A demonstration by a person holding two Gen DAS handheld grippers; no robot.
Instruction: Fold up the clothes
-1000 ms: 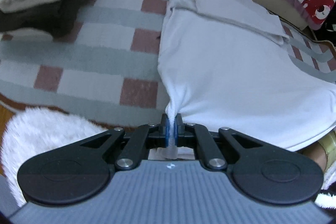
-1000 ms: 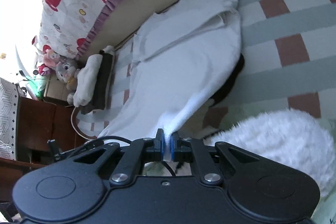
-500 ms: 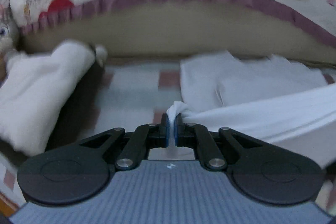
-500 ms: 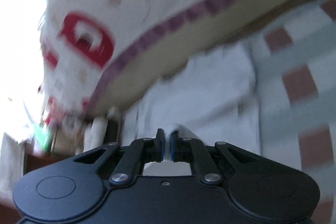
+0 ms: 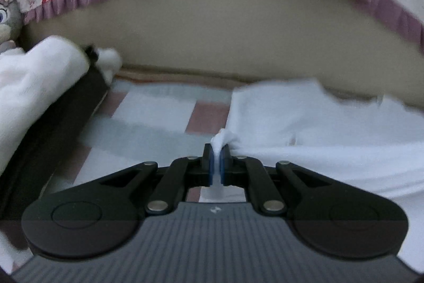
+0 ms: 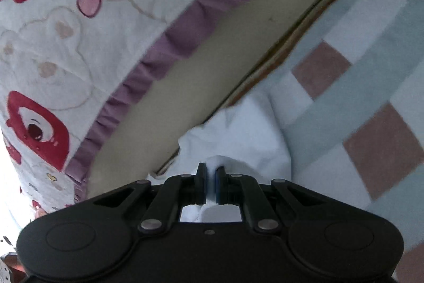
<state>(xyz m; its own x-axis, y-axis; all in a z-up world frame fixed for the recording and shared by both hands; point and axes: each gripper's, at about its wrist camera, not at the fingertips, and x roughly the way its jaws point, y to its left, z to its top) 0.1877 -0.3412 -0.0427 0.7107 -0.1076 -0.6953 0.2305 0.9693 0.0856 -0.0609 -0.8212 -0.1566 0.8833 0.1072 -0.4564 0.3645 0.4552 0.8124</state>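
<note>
Left tongs (image 5: 217,159) and right tongs (image 6: 210,177) each pinch bunched white garment (image 5: 318,118) over a checked rug (image 5: 159,113) beside the bed.

Your right gripper (image 6: 210,183) is pinched on a bunch of the white garment (image 6: 238,134), which lies on the checked rug (image 6: 357,76) against the beige bed base (image 6: 212,70). Above hangs the bear-print bedspread (image 6: 66,31) with its purple frill (image 6: 169,41).

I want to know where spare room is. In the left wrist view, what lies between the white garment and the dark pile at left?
Only bare checked blanket separates the white garment from the dark pile.
</note>
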